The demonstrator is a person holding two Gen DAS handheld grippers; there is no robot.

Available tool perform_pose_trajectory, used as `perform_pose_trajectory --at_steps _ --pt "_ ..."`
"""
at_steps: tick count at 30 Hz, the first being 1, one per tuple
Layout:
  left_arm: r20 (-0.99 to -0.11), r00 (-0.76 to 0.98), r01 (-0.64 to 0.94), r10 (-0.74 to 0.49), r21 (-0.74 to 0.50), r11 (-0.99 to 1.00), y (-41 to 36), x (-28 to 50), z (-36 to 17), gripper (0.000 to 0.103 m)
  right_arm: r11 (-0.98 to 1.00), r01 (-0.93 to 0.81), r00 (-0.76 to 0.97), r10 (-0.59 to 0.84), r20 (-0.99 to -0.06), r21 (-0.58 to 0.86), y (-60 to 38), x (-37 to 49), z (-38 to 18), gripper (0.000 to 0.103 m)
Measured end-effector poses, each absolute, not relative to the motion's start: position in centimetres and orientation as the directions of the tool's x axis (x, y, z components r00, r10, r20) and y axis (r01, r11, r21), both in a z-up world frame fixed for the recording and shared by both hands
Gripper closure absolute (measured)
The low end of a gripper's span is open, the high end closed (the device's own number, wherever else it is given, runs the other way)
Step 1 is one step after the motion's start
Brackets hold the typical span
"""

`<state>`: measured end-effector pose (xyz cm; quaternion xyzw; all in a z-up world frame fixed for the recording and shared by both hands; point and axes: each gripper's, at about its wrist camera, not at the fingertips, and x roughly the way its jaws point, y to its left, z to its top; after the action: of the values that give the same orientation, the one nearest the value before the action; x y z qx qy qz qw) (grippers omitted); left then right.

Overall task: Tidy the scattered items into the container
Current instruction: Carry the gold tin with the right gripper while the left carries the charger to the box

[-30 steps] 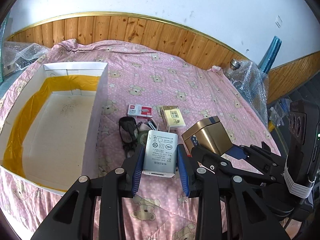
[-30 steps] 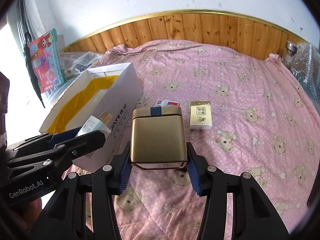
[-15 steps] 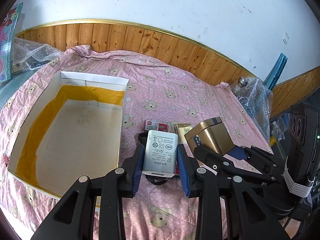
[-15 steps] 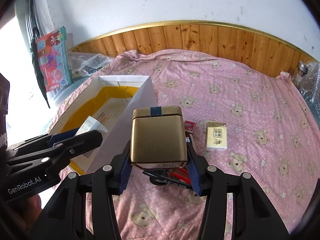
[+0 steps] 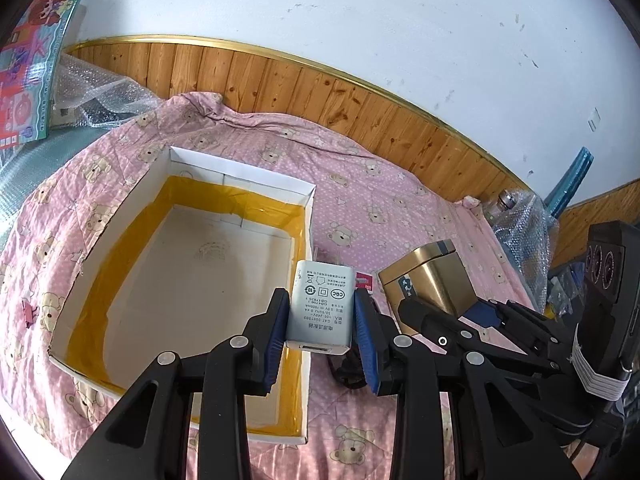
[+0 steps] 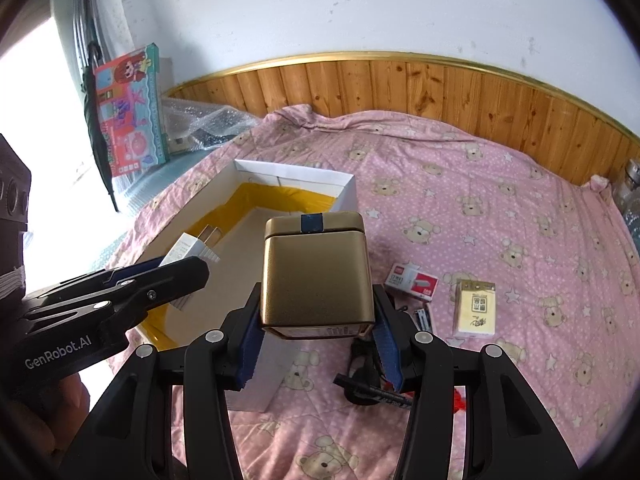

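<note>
Left wrist view shows the left hand-held gripper [image 5: 321, 326] clamped on the white charger [image 5: 322, 308] above the box [image 5: 308, 216] rim, the right hand-held gripper [image 6: 316, 328] clamped on the gold tin [image 6: 316, 276] beside it; next, clear the wall and release, while dark items [image 6: 372, 388] underneath are probably pens.

Pink bear-print bedspread [image 6: 500, 208]; bubble wrap [image 5: 100, 96]; toy box [image 6: 128, 108] leaning on wall

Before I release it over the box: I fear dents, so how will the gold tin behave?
The gold tin looks rigid and smooth, so probably slippery between the right gripper pads. Its flat base suggests it should land stable, not roll.
</note>
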<state>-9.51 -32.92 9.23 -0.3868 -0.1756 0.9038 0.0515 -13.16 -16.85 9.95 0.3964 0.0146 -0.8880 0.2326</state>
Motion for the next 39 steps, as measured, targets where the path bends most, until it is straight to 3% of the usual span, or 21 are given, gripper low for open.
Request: perform_pose_trajectory --at_steps 39 --pt "-0.763 -0.627 0.214 0.156 -0.362 -0.907 -42.9 -15.7 4.8 0.069 -0.83 0.541 -0.483 -0.436 -0.759 0.133 -28.1 -20.3 8.4 0.051"
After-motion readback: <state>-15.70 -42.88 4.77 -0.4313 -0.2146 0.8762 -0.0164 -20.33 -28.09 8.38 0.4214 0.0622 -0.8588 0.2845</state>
